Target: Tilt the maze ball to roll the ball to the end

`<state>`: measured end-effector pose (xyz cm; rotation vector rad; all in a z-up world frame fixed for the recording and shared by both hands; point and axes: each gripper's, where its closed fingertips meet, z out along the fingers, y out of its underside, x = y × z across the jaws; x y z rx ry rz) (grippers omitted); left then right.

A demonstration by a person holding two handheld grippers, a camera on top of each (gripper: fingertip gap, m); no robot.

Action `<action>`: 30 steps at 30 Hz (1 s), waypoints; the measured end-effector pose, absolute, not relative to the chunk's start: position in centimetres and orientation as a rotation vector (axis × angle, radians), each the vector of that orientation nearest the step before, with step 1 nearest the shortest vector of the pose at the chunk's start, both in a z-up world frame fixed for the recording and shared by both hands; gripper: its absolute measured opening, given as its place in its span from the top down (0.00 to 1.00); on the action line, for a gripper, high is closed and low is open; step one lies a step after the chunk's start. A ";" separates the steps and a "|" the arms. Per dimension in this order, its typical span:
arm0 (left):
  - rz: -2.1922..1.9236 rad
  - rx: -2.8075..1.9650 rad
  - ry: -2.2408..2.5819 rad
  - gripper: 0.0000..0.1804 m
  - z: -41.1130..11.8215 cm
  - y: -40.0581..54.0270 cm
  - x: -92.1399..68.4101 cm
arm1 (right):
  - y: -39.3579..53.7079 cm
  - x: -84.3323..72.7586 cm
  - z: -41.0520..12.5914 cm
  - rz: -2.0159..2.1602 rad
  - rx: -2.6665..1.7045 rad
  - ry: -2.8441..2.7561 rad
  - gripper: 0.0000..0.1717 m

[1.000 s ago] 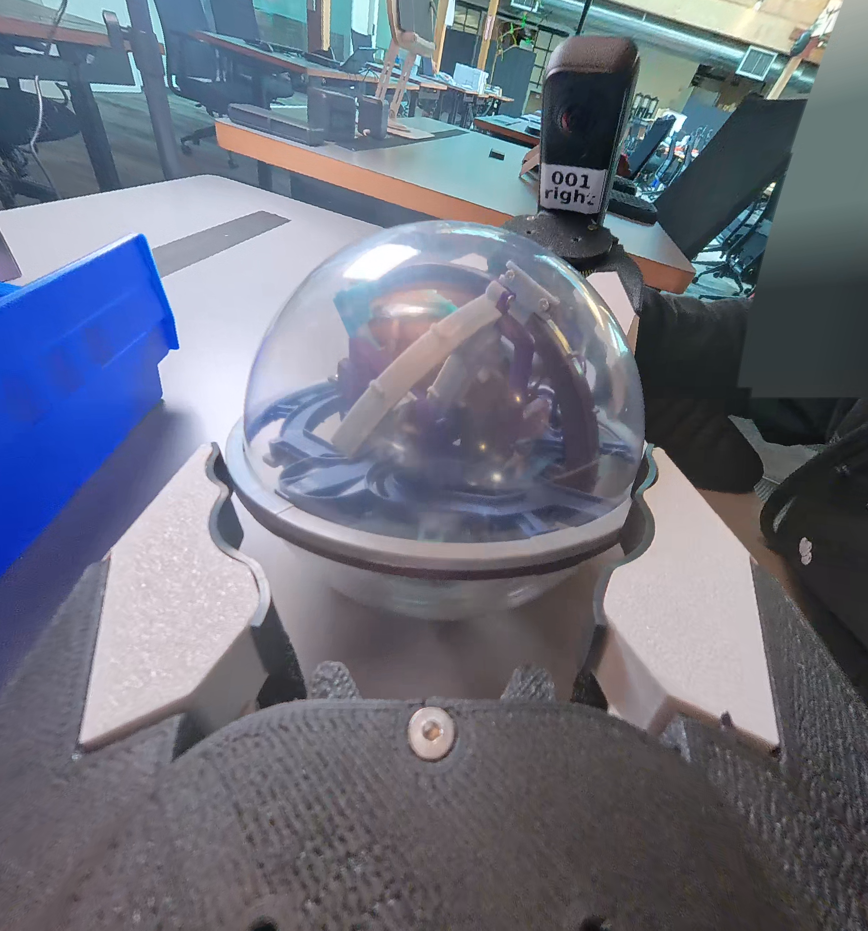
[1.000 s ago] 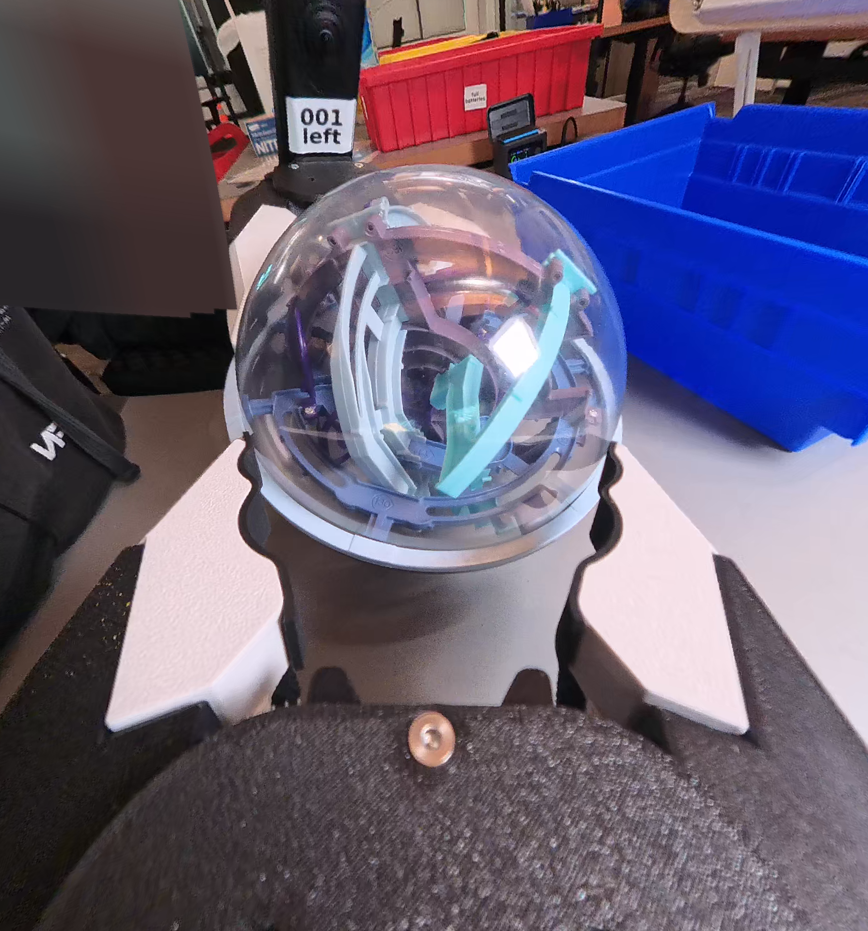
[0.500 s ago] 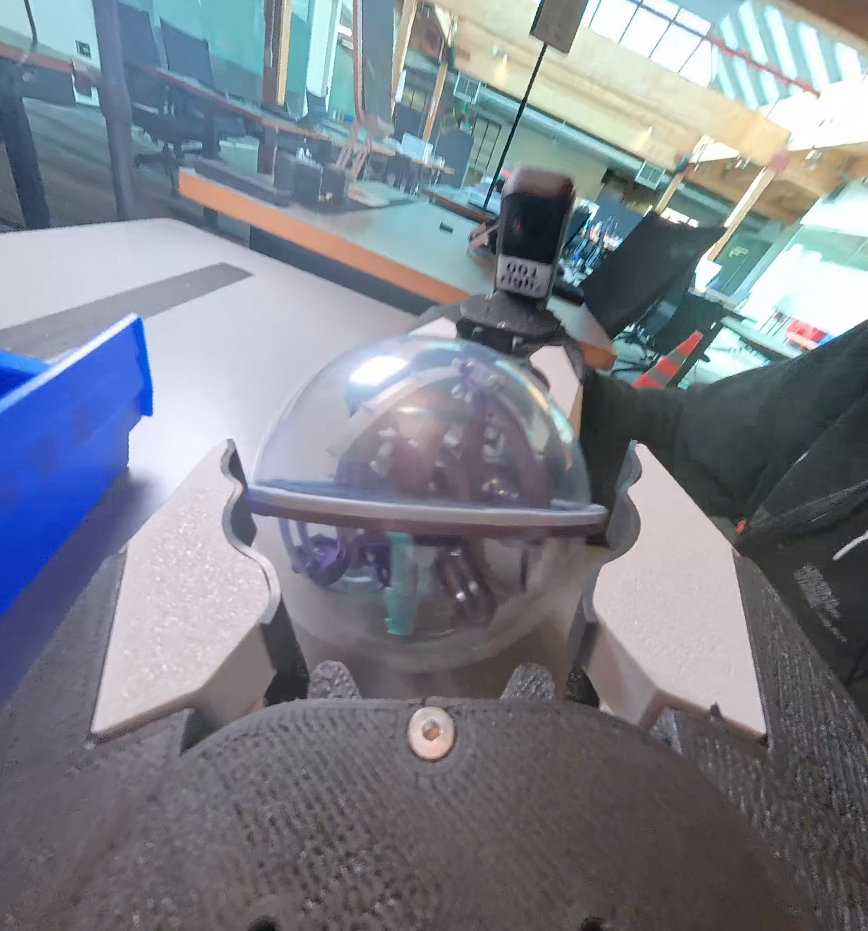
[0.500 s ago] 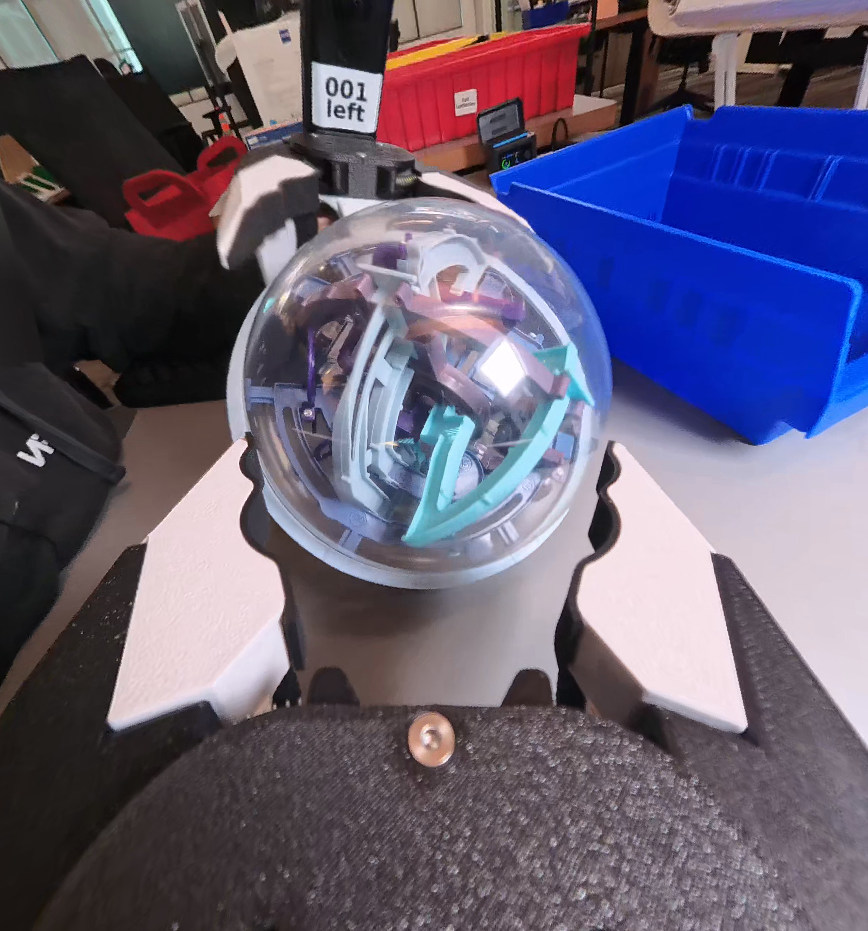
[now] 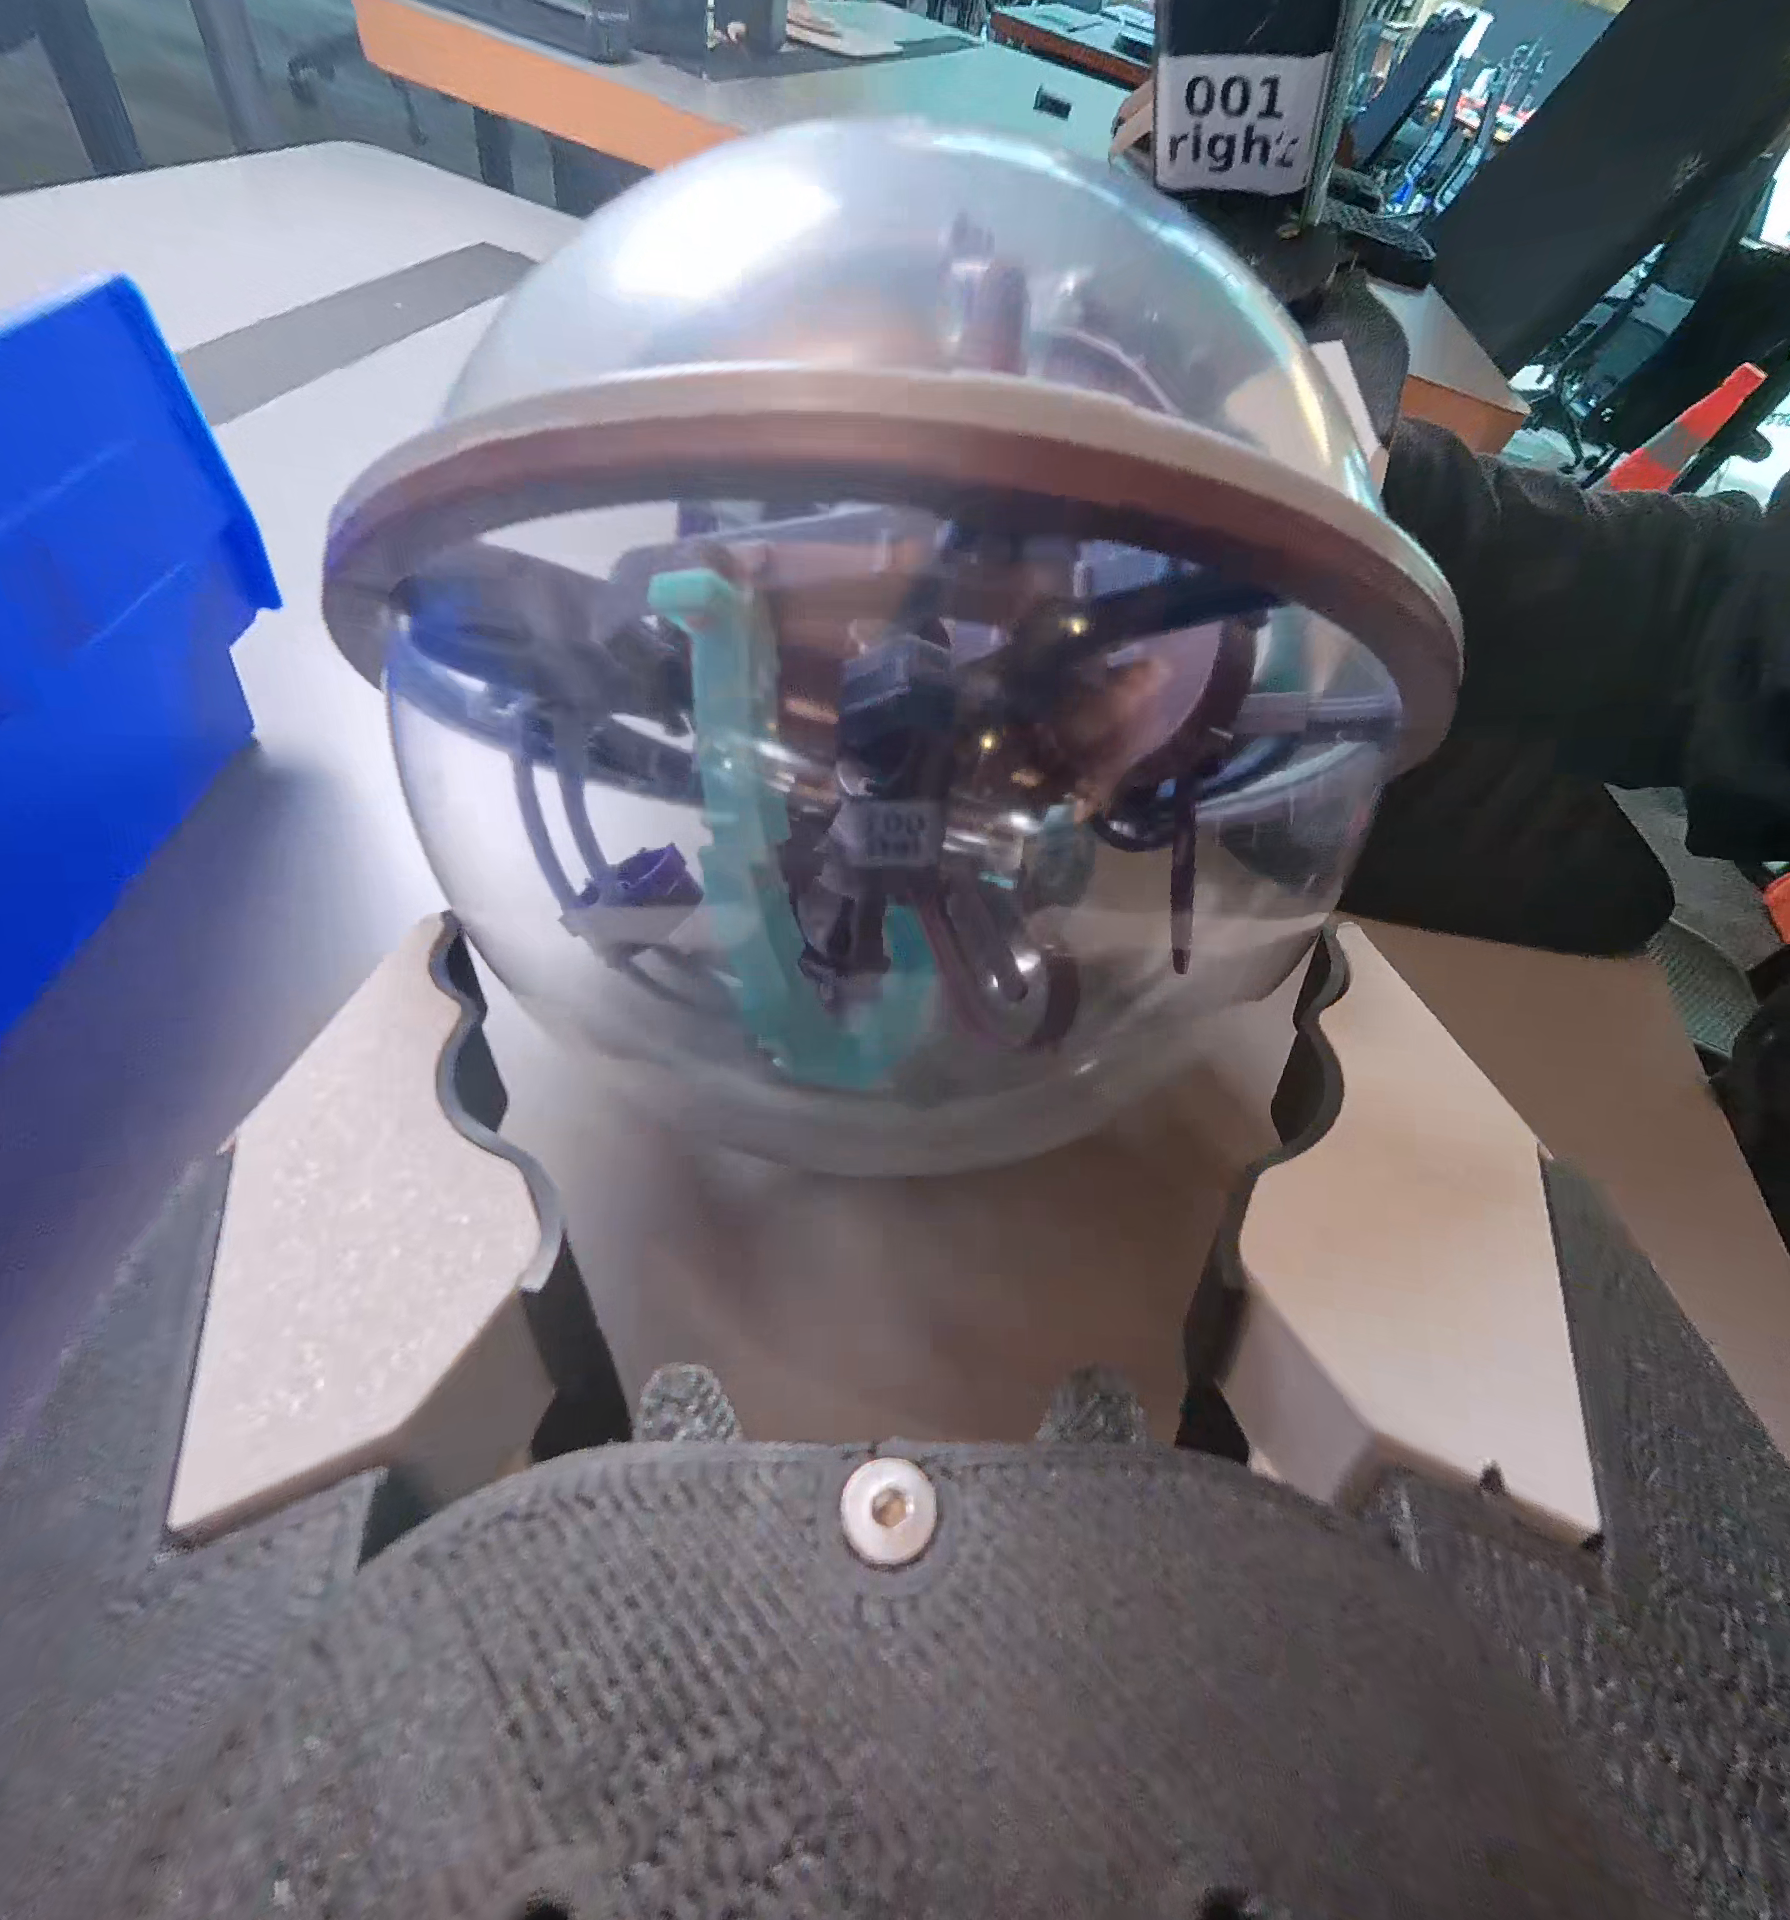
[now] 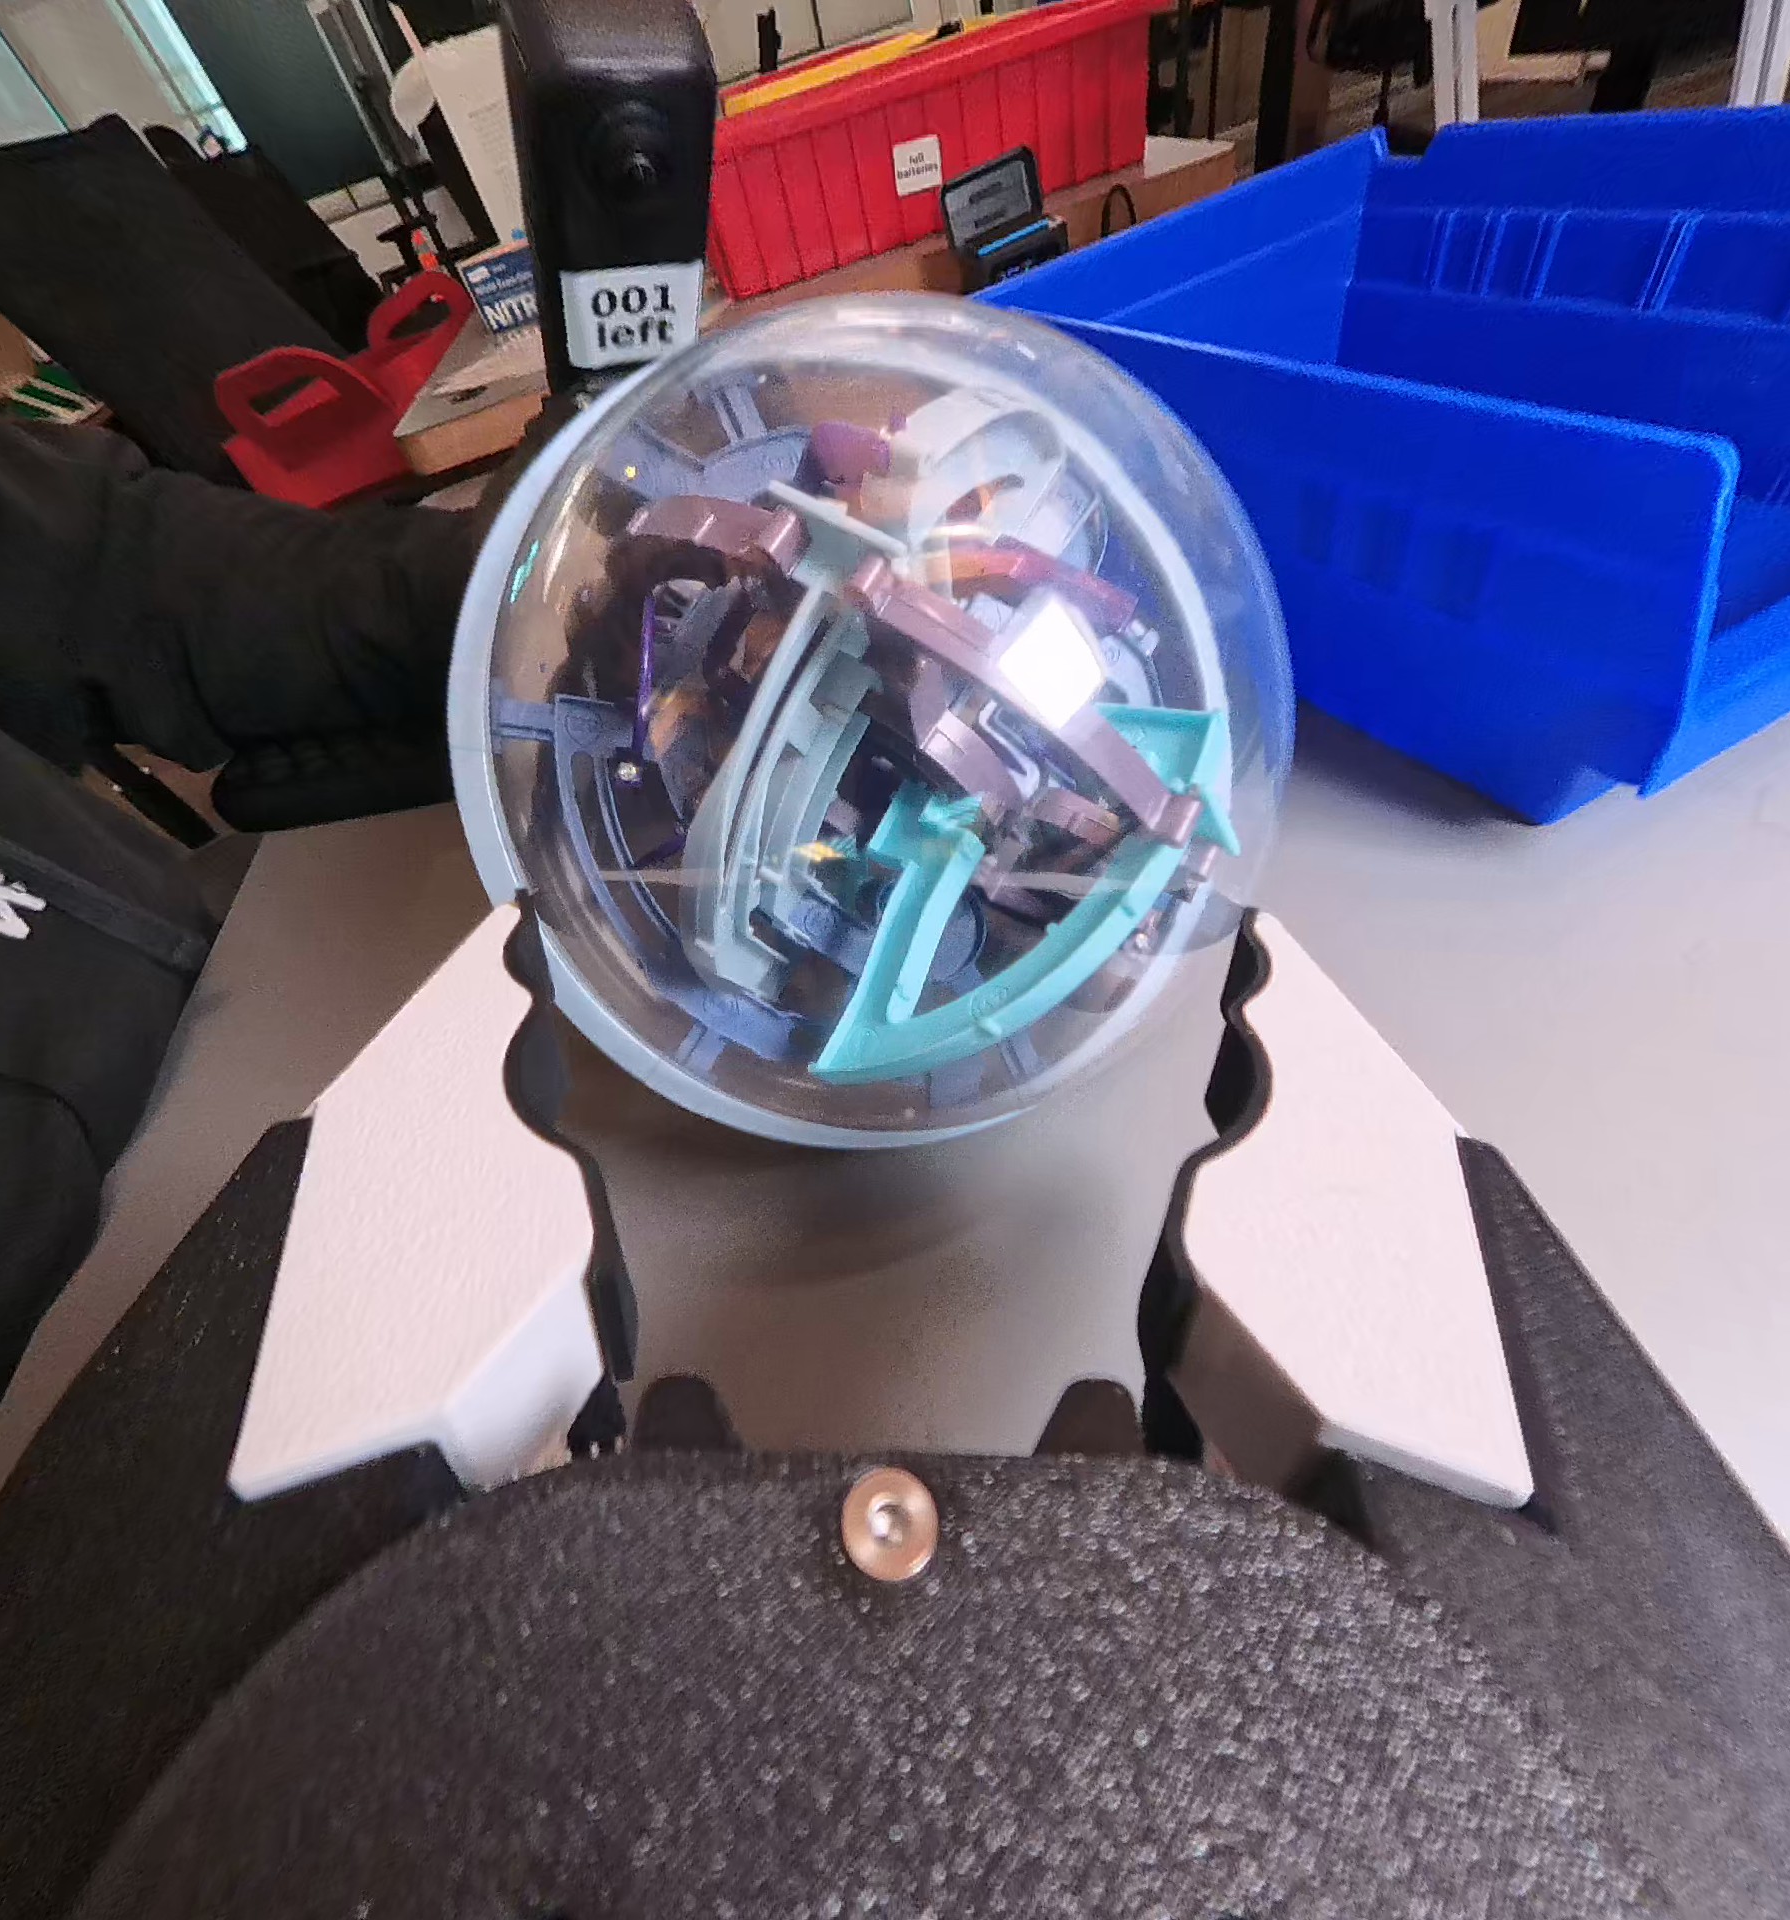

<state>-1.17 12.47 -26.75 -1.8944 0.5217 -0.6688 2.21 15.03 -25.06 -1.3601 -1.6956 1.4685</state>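
Tipping further since a second ago, the maze ball (image 5: pixel 891 665) now has its seam band lifted toward 12 o'clock, above the tabletop (image 6: pixel 1493 1018). It's clamped by the left gripper (image 5: pixel 886 997) and right gripper (image 6: pixel 875 987) from opposite sides, so the inner ball's probably being rolled on; its spot can't be made out.

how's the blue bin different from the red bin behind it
The blue bin stands on the white table right beside the maze ball; the red bin sits farther back on another bench. The blue bin shows inner dividers; the red bin has ribbed outer walls and a small white label. Both are open-topped plastic bins.
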 end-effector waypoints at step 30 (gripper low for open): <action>-0.561 -1.819 0.615 0.19 -25.8 13.1 -1.9 | 15.5 1.1 -24.3 1.395 -1.204 -1.744 0.23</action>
